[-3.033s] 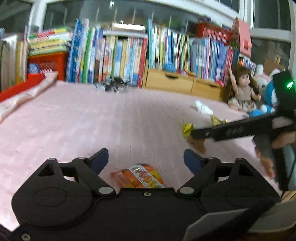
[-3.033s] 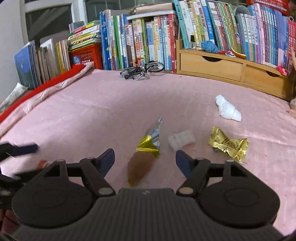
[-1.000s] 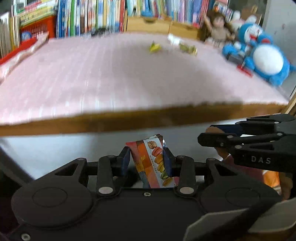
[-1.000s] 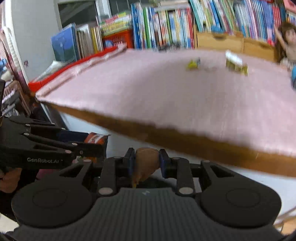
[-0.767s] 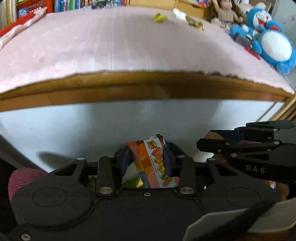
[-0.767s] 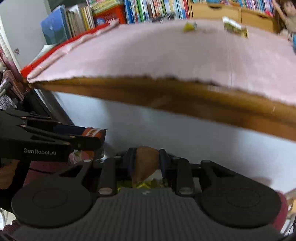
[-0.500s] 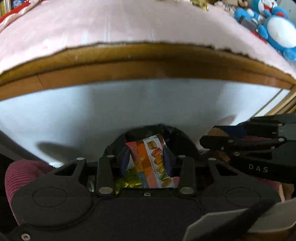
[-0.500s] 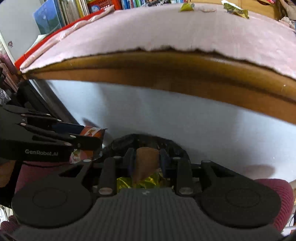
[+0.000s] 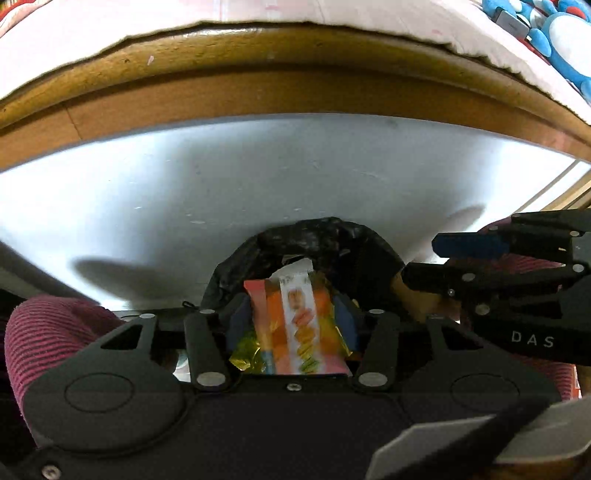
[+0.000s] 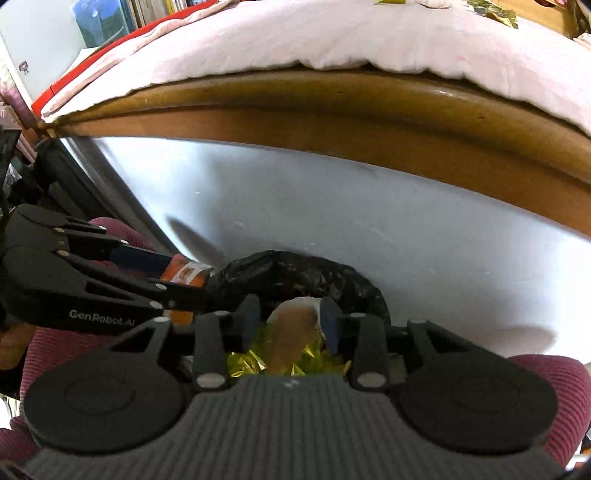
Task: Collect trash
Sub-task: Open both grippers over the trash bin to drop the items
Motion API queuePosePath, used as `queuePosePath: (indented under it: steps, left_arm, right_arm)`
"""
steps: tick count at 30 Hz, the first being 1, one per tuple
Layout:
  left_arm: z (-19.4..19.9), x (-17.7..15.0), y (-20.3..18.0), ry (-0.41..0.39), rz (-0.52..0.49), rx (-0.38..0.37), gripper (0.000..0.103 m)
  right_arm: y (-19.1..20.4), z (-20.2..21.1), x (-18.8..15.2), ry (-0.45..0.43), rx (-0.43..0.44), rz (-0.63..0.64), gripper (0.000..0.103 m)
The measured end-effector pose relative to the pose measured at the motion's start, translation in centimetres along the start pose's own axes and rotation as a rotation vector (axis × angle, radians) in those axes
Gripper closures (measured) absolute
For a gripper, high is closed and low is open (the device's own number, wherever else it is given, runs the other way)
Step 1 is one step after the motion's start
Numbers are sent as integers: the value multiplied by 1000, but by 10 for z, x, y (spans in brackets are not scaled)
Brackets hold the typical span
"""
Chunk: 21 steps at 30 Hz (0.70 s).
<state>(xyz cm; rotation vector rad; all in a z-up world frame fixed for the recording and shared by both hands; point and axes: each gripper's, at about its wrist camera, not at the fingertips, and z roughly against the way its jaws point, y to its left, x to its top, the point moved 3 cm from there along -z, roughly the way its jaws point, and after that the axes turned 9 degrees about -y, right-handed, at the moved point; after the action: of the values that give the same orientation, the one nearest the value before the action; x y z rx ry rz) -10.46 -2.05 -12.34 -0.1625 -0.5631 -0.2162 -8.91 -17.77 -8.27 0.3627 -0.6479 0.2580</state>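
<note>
Low in the centre of my left wrist view, my left gripper [image 9: 291, 317] has its jaws parted; they have just been opening, and the orange macaron wrapper [image 9: 295, 328] sits blurred between them with a gap on either side, so the pads no longer press it. Only this view shows that wrapper whole. At the right edge of the same frame my right gripper [image 9: 491, 266] reaches in from the side, and a blue plush toy [image 9: 561, 33] peeks in at the upper right corner.

Turning to the right wrist view, my right gripper [image 10: 290, 319] is likewise spread, its jaws having just been opening, with the brown scrap [image 10: 290, 338] loose between the blue pads. My left gripper enters this frame from the left with only an orange corner of the wrapper showing. Along the top edge this view alone shows gold wrappers [image 10: 495, 11] lying on the pink cover [image 10: 295, 33].

Below both grippers, the bin with a black bag [image 9: 332, 240] folded over its rim stands against a white panel [image 9: 258, 177]. Gold foil [image 10: 243, 363] and a white piece lie inside it.

Above the panel runs the brown wooden edge [image 10: 332, 107] of the covered surface. Maroon ribbed cloth [image 9: 48, 332] bulges at the lower left and right of both views, flanking the bin.
</note>
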Motion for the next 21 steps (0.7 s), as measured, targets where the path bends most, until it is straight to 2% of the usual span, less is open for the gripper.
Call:
queuePosePath:
  steps: [5,12,21]
  left_arm:
    - [4,1,-2,-7,3,-9,42]
    - [20,8,-2,-43,-11,2,34]
    - [73,45,-3,-223,-40,-82,25]
  right_arm:
    - [1,0,1,6,-1,6,39]
    - [-1,9,7,-7,1,7,33]
    - [-4,50,43,-132,29,46,25]
